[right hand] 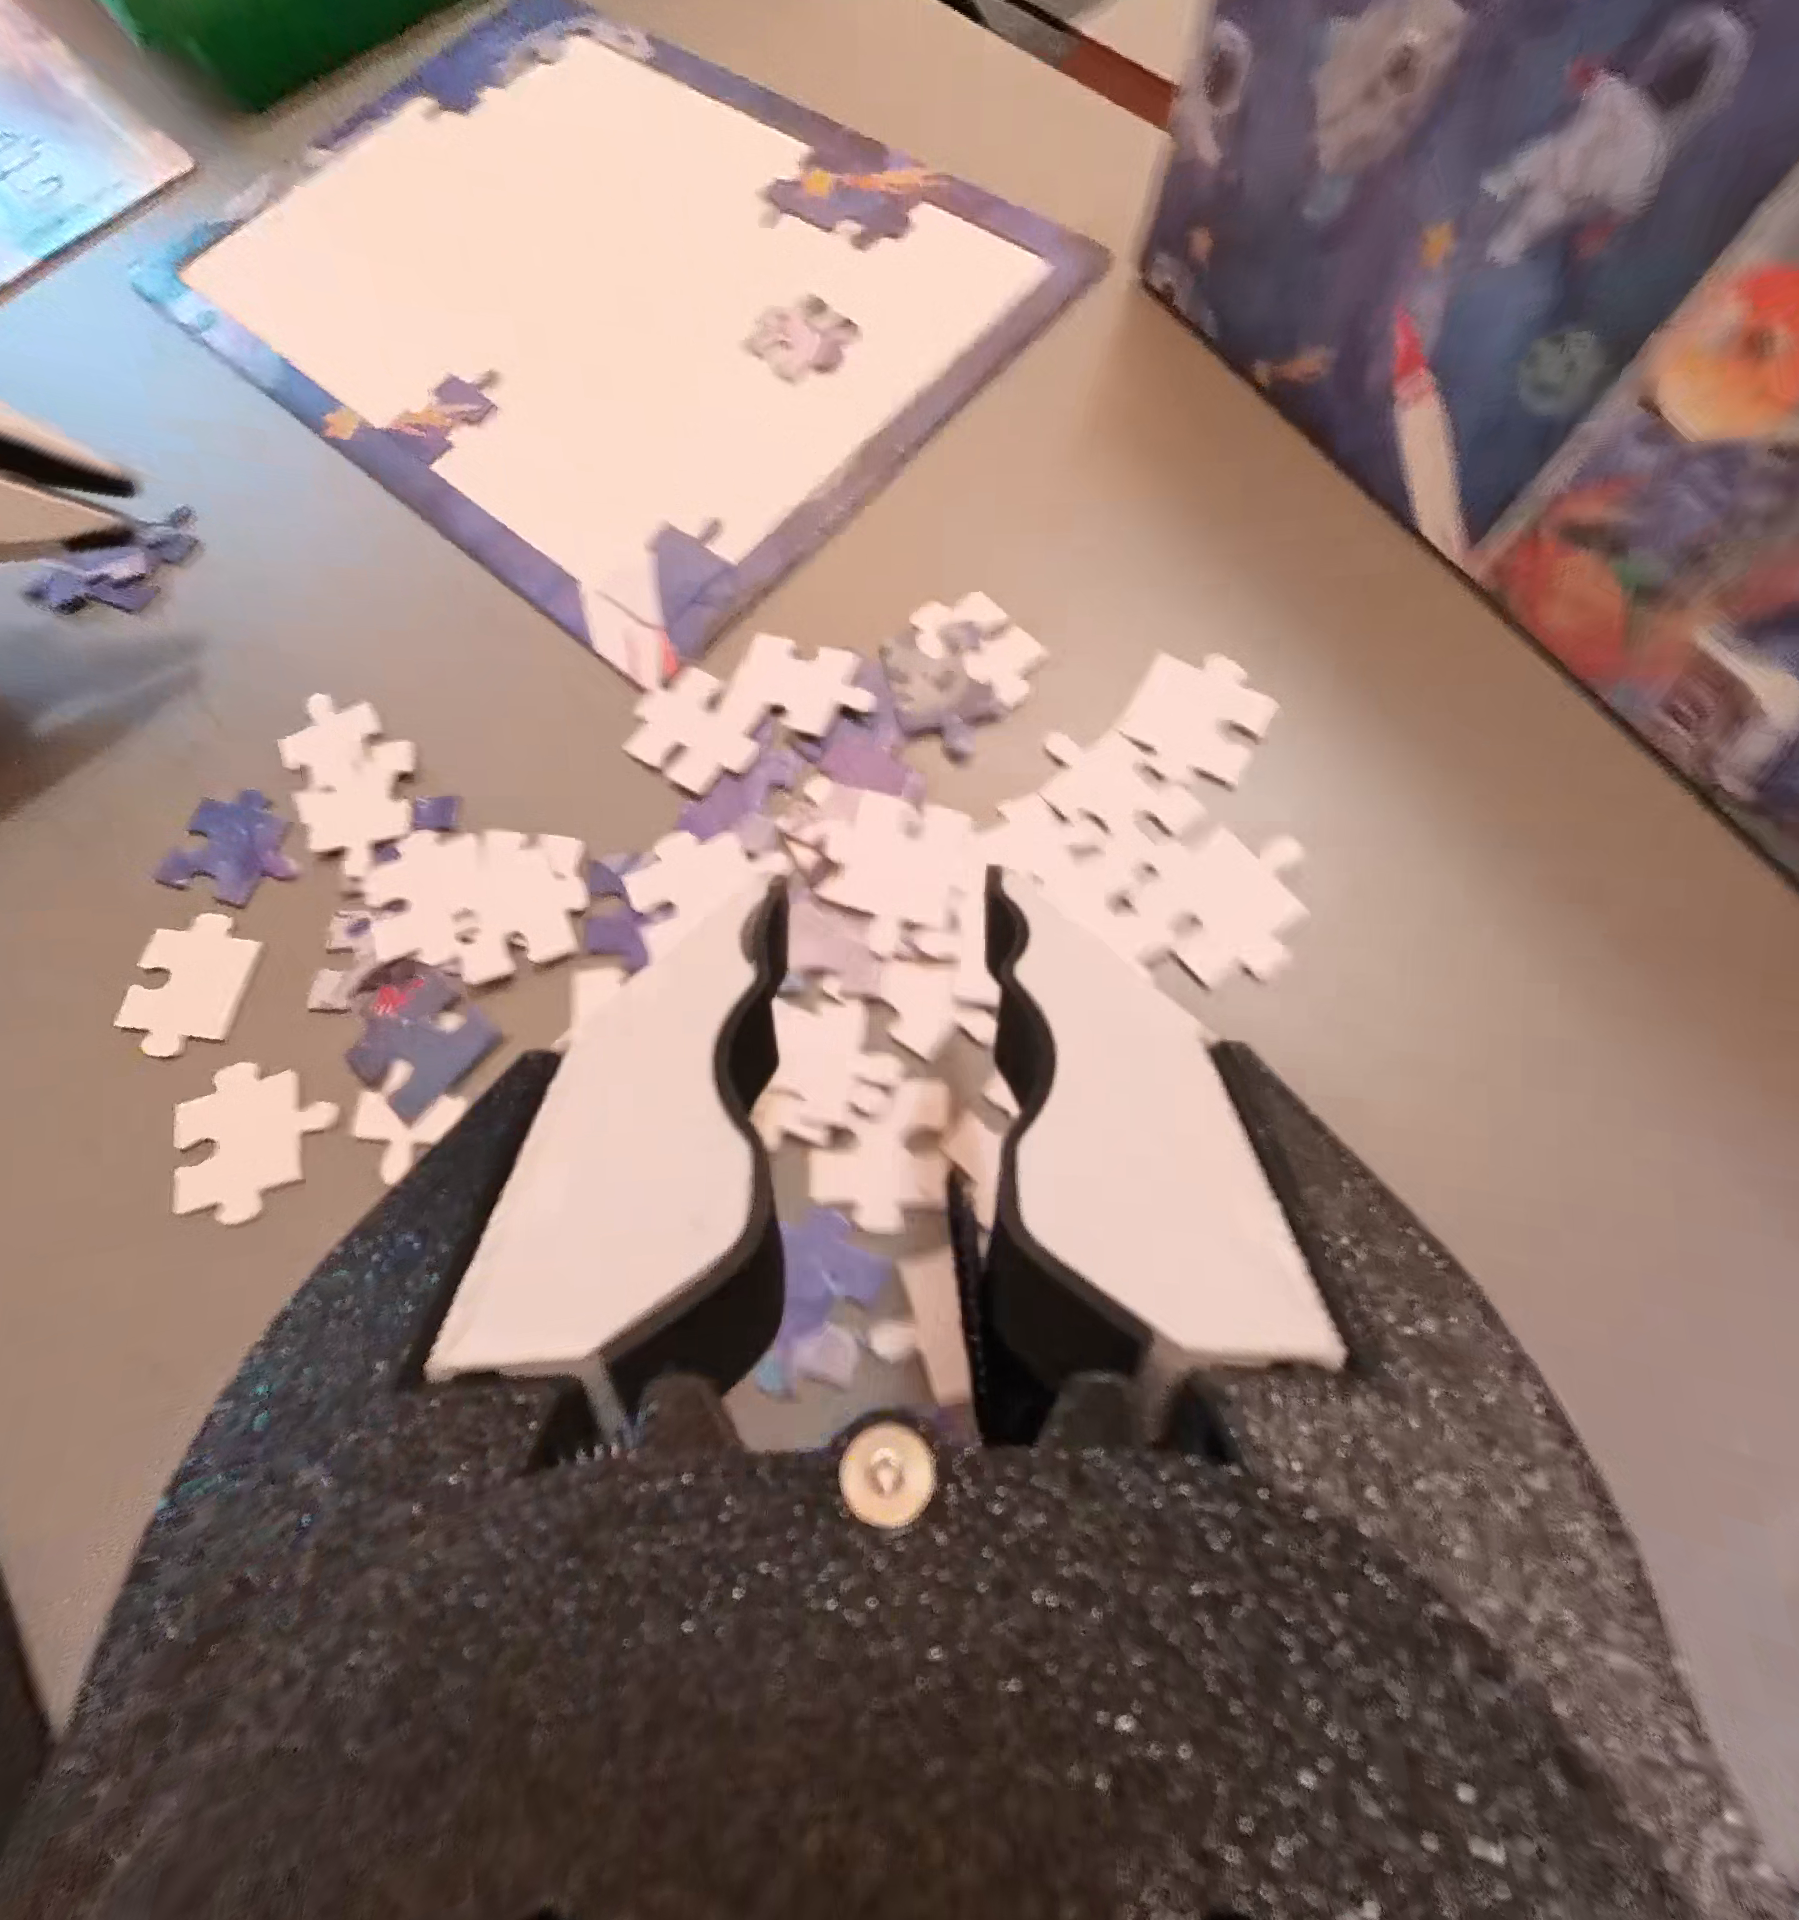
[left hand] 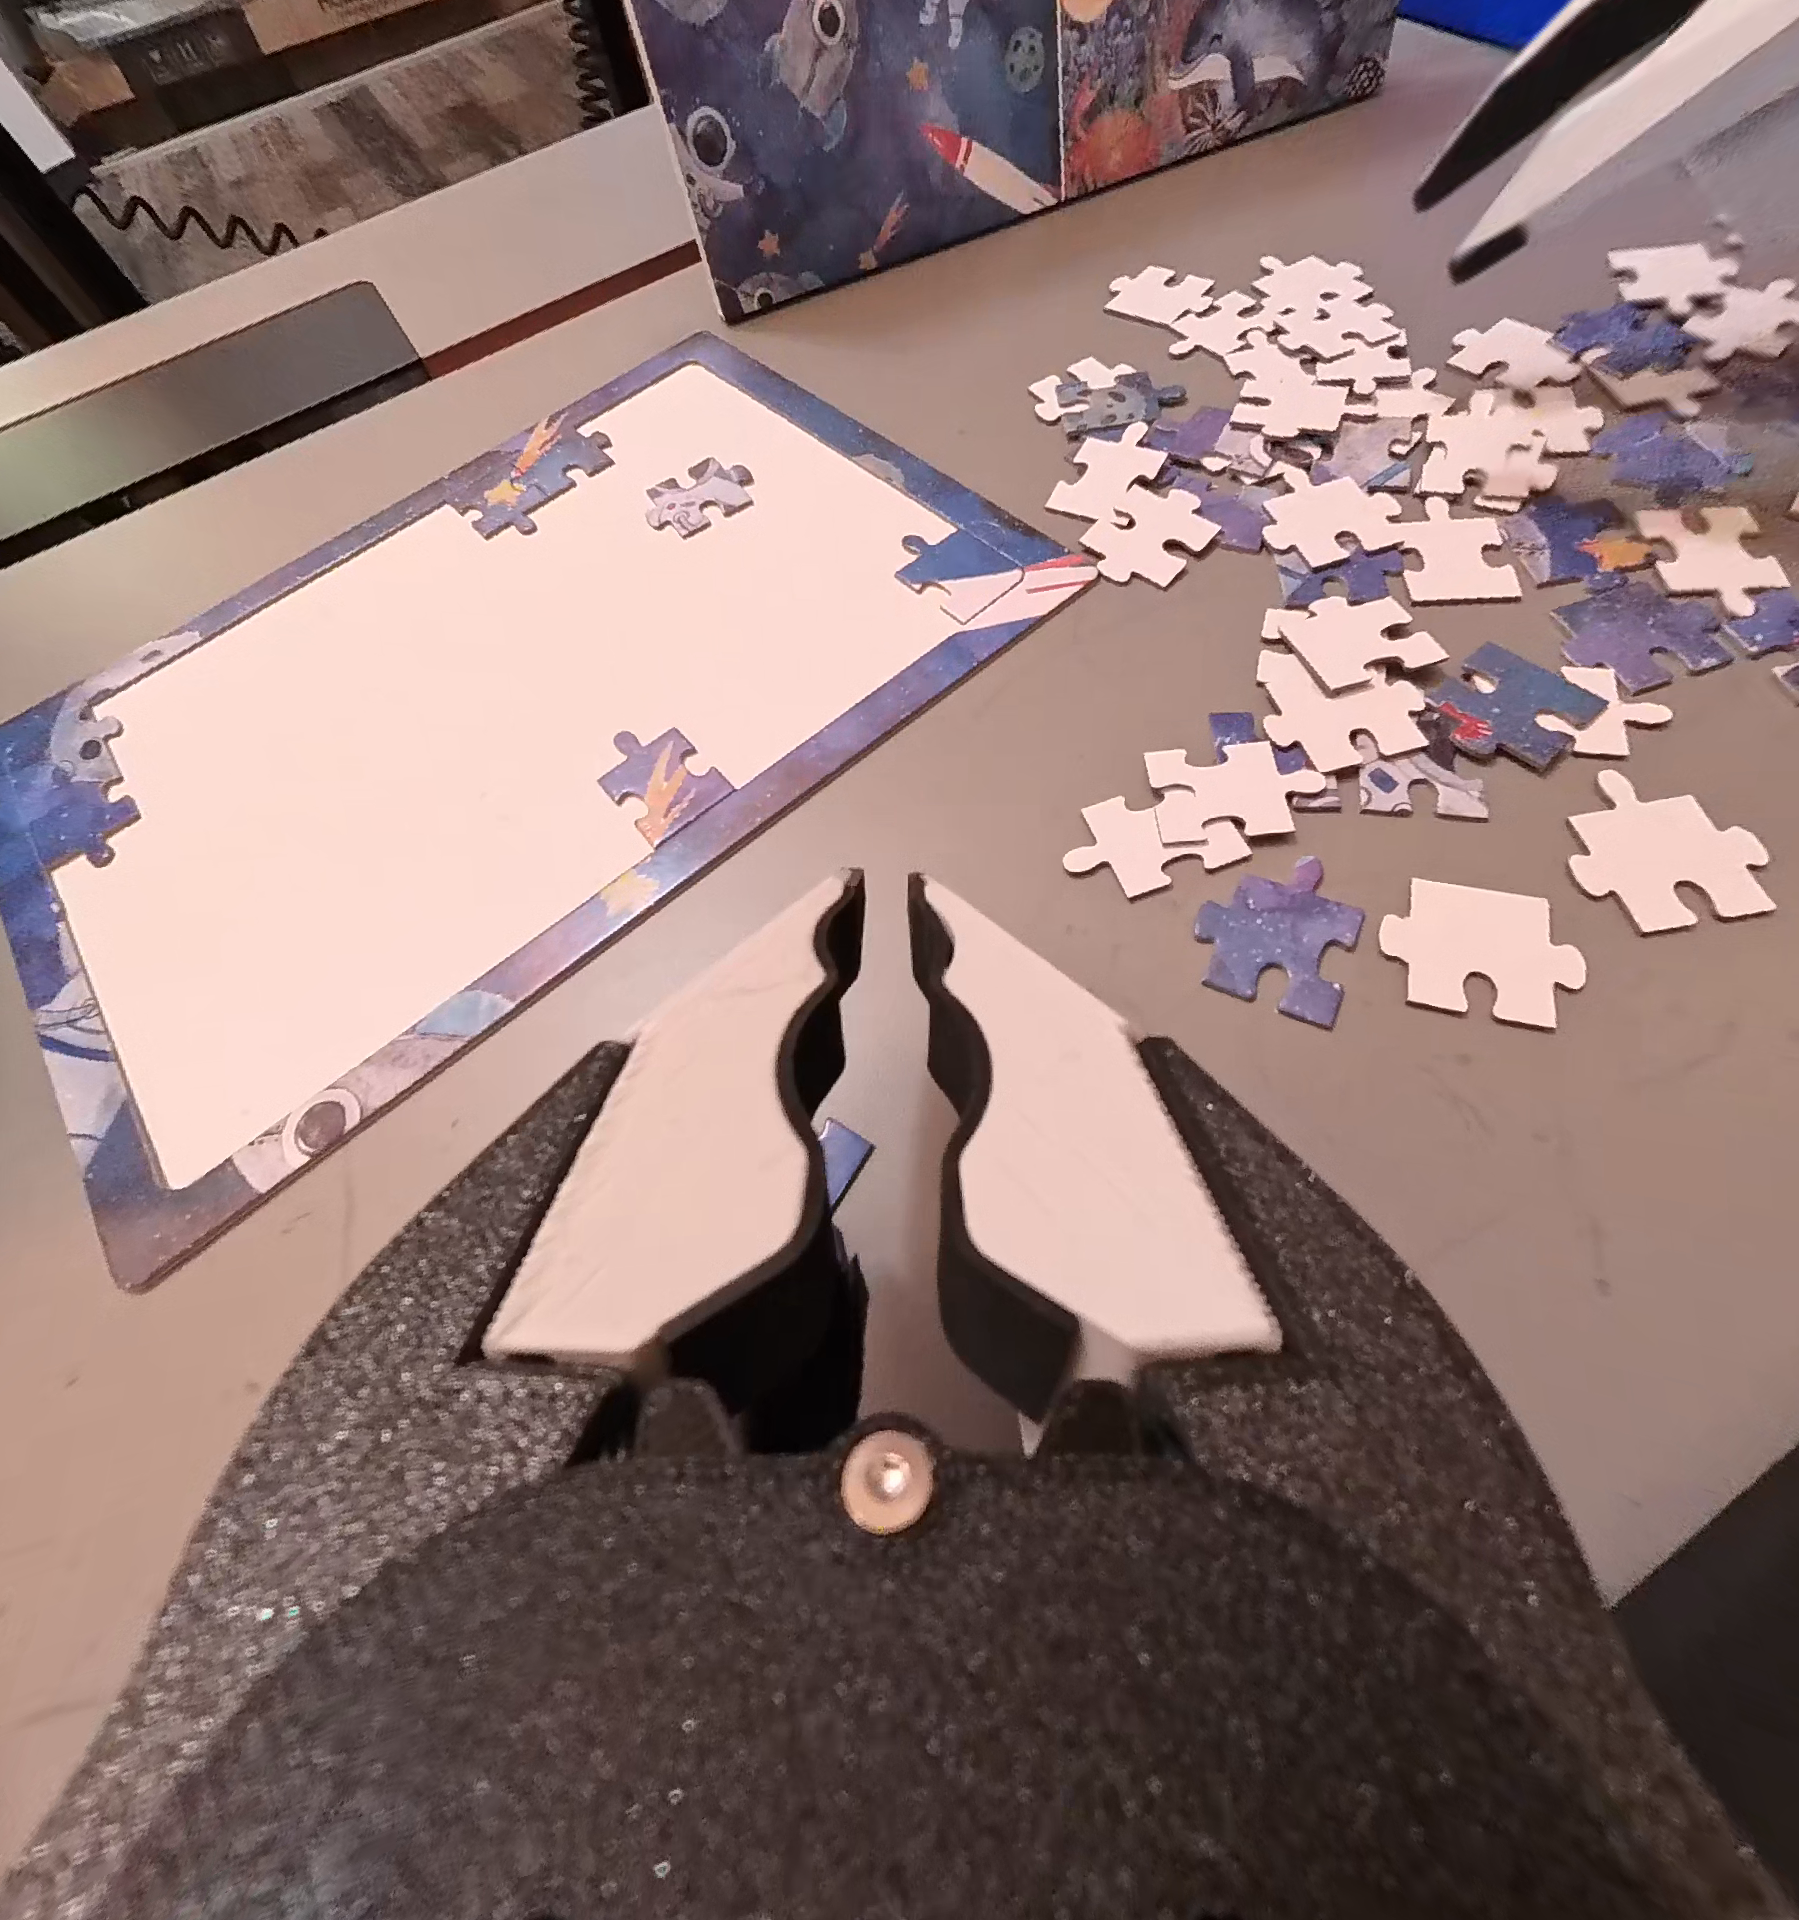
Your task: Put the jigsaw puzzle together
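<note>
A: Where is the left gripper (left hand: pixel 884 883) sitting against the puzzle tray (left hand: pixel 853 727)?

B: It is hovering just off the tray's near long edge, with its fingers nearly pressed together. A blue puzzle piece (left hand: pixel 841 1148) is showing between them, low in the gap, and in the right wrist view a blue piece (right hand: pixel 116 566) is lying at its tips, so it seems to be pinching that piece, though contact is not fully showing.

A: And the right gripper (right hand: pixel 884 894)?

B: Its fingers are standing spread, holding nothing, hanging over the pile of loose pieces (left hand: pixel 1394 582). In its own view, which is blurring, the pile (right hand: pixel 770 904) is lying right under and ahead of the tips.

A: How is the tray looking?

B: It is lying flat on the grey table (left hand: pixel 1290 1299), left of the pile. It is showing a blue space-patterned border around a white inner field. A few pieces are sitting along the border, one at the far edge (left hand: pixel 536 473), one at the near edge (left hand: pixel 666 779), a rocket corner (left hand: pixel 988 577) beside the pile. One grey-blue piece (left hand: pixel 697 497) is lying alone on the white.

A: And the pile?

B: Many pieces are lying white side up, others blue, some overlapping. A space-printed box (left hand: pixel 874 135) is standing behind it.
</note>
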Demonstrator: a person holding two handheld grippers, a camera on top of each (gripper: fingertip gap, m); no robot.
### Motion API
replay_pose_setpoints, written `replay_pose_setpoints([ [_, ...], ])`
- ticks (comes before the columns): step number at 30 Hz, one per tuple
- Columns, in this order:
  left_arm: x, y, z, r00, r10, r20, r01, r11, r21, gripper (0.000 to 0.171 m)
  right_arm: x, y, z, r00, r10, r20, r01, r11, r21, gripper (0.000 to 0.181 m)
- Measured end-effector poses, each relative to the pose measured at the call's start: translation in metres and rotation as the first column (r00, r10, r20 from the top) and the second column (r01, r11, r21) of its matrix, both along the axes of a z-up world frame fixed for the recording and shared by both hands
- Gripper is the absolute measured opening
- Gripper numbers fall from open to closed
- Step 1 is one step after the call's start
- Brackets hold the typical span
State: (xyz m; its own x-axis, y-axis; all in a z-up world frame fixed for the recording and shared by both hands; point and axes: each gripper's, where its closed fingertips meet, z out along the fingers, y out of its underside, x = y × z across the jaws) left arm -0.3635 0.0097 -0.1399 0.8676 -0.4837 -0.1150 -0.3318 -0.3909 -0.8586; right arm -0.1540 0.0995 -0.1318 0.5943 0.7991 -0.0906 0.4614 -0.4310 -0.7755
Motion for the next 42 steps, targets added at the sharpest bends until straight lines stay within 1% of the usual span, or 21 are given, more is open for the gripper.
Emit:
replay_pose_setpoints([
  [1, 0.000, 0.000, 0.000, 1.000, 0.000, -0.005, 0.000, 1.000, 0.000, 0.008, -0.014, -0.005, 0.001, 0.999, 0.047, -0.001, -0.047, 0.999, 0.011, 0.038],
  [2, 0.000, 0.000, -0.001, 1.000, 0.000, -0.011, 0.000, 1.000, 0.000, 0.008, -0.025, -0.009, -0.001, 0.996, 0.080, 0.030, -0.081, 0.996, 0.029, 0.036],
  [5, 0.000, 0.000, -0.002, 1.000, 0.002, -0.024, -0.002, 1.000, 0.001, 0.008, -0.046, -0.013, -0.013, 0.980, 0.120, 0.159, -0.136, 0.986, 0.095, 0.034],
  [6, 0.000, 0.000, -0.002, 1.000, 0.003, -0.027, -0.003, 1.000, 0.002, 0.008, -0.048, -0.012, -0.017, 0.975, 0.112, 0.193, -0.134, 0.985, 0.105, 0.034],
  [8, 0.000, 0.000, -0.002, 0.999, 0.003, -0.034, -0.002, 1.000, 0.004, 0.008, -0.046, -0.009, -0.027, 0.967, 0.091, 0.236, -0.113, 0.990, 0.081, 0.034],
  [10, 0.001, 0.000, -0.003, 0.999, 0.001, -0.044, -0.001, 1.000, 0.007, 0.008, -0.040, -0.007, -0.035, 0.972, 0.074, 0.222, -0.080, 0.997, 0.022, 0.037],
  [12, 0.001, -0.001, -0.003, 0.999, -0.002, -0.054, 0.003, 1.000, 0.010, 0.008, -0.027, -0.004, -0.043, 0.976, 0.038, 0.215, -0.031, 0.999, -0.037, 0.044],
  [13, 0.002, -0.001, -0.003, 0.998, -0.004, -0.058, 0.004, 1.000, 0.011, 0.008, -0.023, -0.003, -0.041, 0.982, 0.028, 0.187, -0.018, 0.998, -0.054, 0.044],
  [15, 0.002, -0.001, -0.004, 0.998, -0.007, -0.062, 0.007, 1.000, 0.011, 0.008, -0.009, -0.001, -0.042, 0.982, -0.003, 0.189, 0.019, 0.997, -0.079, 0.043],
  [17, 0.002, -0.001, -0.004, 0.998, -0.007, -0.059, 0.008, 1.000, 0.010, 0.008, 0.002, -0.004, -0.041, 0.982, -0.006, 0.190, 0.026, 0.994, -0.102, 0.036],
  [19, 0.002, -0.001, -0.003, 0.998, -0.008, -0.054, 0.008, 1.000, 0.009, 0.008, 0.008, -0.002, -0.039, 0.981, -0.020, 0.191, 0.039, 0.995, -0.093, 0.033],
  [21, 0.002, -0.001, -0.003, 0.999, -0.008, -0.053, 0.009, 1.000, 0.009, 0.008, 0.005, -0.001, -0.033, 0.985, -0.016, 0.174, 0.029, 0.997, -0.073, 0.033],
  [23, 0.002, -0.001, -0.003, 0.999, -0.009, -0.053, 0.009, 1.000, 0.008, 0.008, -0.009, 0.003, -0.024, 0.991, -0.006, 0.132, 0.010, 1.000, -0.026, 0.033],
  [24, 0.003, -0.001, -0.004, 0.998, -0.010, -0.055, 0.010, 1.000, 0.007, 0.008, -0.018, 0.001, -0.024, 0.992, 0.013, 0.124, -0.009, 1.000, -0.029, 0.034],
  [27, 0.003, -0.002, -0.005, 0.998, -0.013, -0.063, 0.013, 1.000, 0.004, 0.008, -0.029, 0.005, -0.034, 0.981, 0.020, 0.191, -0.016, 1.000, -0.024, 0.036],
  [30, 0.003, -0.002, -0.004, 0.998, -0.014, -0.067, 0.015, 1.000, 0.008, 0.008, -0.037, 0.012, -0.042, 0.980, 0.010, 0.199, -0.005, 1.000, -0.023, 0.036],
  [35, 0.003, -0.002, -0.004, 0.998, -0.014, -0.067, 0.015, 1.000, 0.011, 0.008, -0.032, 0.015, -0.046, 0.985, -0.019, 0.174, 0.033, 0.996, -0.079, 0.038],
  [40, 0.003, -0.002, -0.004, 0.998, -0.015, -0.066, 0.016, 1.000, 0.013, 0.008, -0.026, 0.007, -0.046, 0.982, -0.004, 0.190, 0.021, 0.996, -0.084, 0.037],
  [42, 0.003, -0.002, -0.003, 0.998, -0.015, -0.063, 0.016, 1.000, 0.014, 0.008, -0.022, 0.004, -0.043, 0.980, -0.003, 0.200, 0.016, 0.998, -0.066, 0.037],
])
